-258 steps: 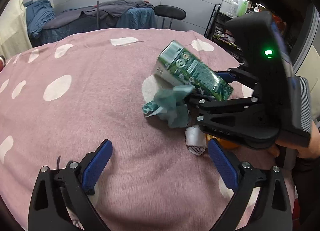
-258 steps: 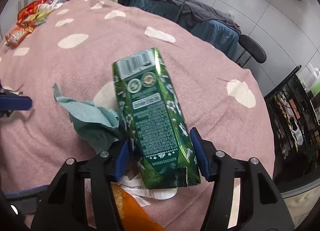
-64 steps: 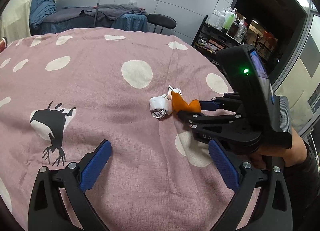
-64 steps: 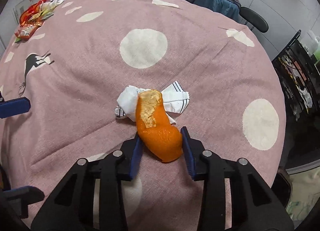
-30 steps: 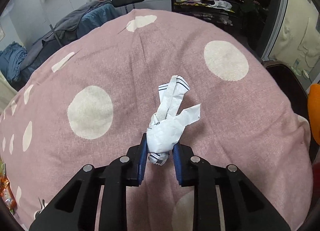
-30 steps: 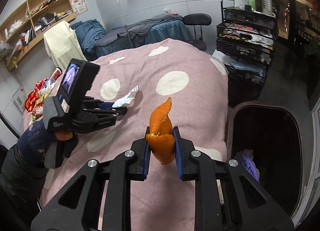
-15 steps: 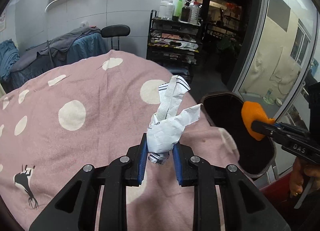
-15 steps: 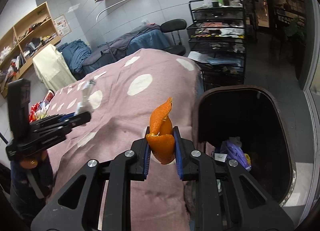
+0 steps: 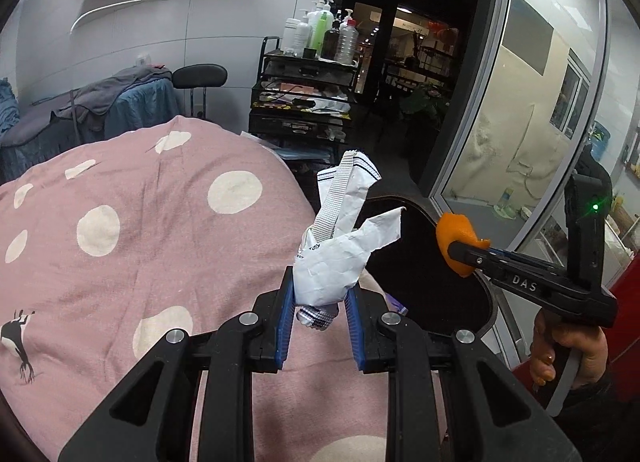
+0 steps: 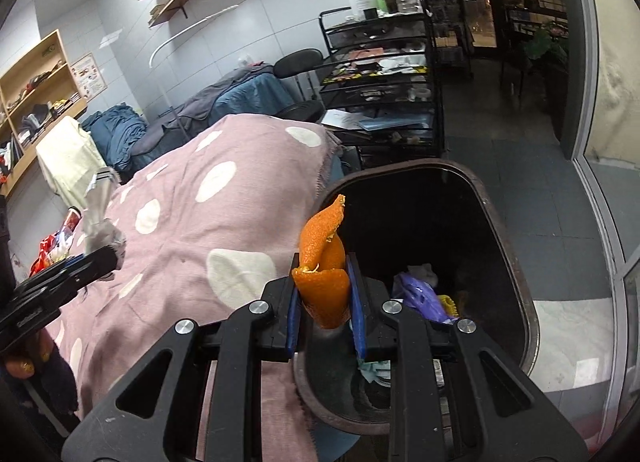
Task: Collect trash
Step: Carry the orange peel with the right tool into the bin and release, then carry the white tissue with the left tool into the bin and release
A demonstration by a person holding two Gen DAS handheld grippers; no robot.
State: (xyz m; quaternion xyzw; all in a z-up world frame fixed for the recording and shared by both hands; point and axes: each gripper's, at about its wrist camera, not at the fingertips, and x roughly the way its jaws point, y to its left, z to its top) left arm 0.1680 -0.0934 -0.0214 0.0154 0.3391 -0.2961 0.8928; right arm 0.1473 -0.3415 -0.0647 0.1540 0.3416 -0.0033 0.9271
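**Both grippers loaded at the bin's edge**

The pink polka-dot cloth [image 9: 120, 262] covers the surface. Beside it stands the dark trash bin [image 10: 508, 222]; only the right wrist view looks into it, showing purple and pale rubbish at the bottom. The right gripper [image 10: 324, 302] pinches an orange peel [image 10: 324, 278] above the bin's rim. The left gripper [image 9: 318, 318] pinches a crumpled white wrapper [image 9: 332, 262] over the cloth's edge.

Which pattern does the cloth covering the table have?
The pink cloth has cream polka dots, plus a small black animal figure at its left edge; it shows best in the left wrist view.
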